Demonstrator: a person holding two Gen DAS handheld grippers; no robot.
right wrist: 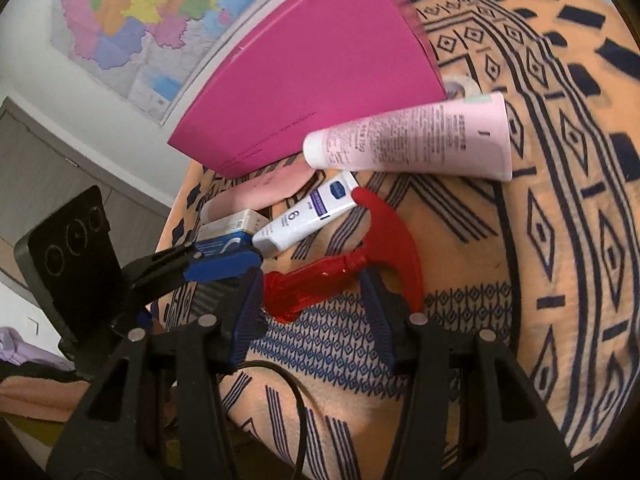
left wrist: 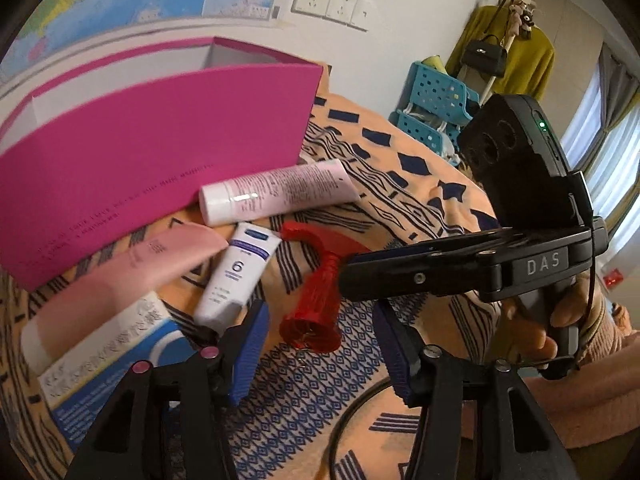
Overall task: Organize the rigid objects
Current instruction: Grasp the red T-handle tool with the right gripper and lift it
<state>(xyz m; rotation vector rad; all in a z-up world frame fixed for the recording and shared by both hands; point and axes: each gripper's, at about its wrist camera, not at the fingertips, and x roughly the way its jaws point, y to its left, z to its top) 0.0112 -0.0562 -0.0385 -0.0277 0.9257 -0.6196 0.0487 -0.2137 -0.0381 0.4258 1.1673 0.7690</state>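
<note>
Left gripper (left wrist: 316, 344): jaws part open, blue pads either side of the wide round end of the red T-handled tool (left wrist: 316, 304). Whether a pad (left wrist: 250, 354) touches the red plastic cannot be told; a gap shows on the right side at least. Nothing is clamped.

Right gripper (right wrist: 312, 316): jaws likewise part open, straddling the tool's shaft (right wrist: 320, 280) near the flared end. One pad (right wrist: 378, 320) sits just beside the curved crossbar. No pressing visible, so no grip here either. In the left wrist view it (left wrist: 360, 276) reaches in from the right, a hand (left wrist: 560, 312) on its grip, its tips just beside the tool's neck.

Tool: lies on the orange patterned cloth (left wrist: 400, 184), crossbar towards the magenta box (left wrist: 160, 152), flared end towards both grippers.

Other items on the cloth:
- white tube marked 6 (left wrist: 236, 276), just left of the tool, its flat end near the crossbar tip;
- pale pink tube with white cap (left wrist: 276, 192), lying across in front of the box;
- pink flat tube (left wrist: 132, 276), left of the white one, overlapping it;
- blue and white carton (left wrist: 116, 356), at the near left, beside the left gripper's left finger.

Magenta box stands open-topped behind the tubes, white inside. Map (right wrist: 136, 20) on the wall beyond.
</note>
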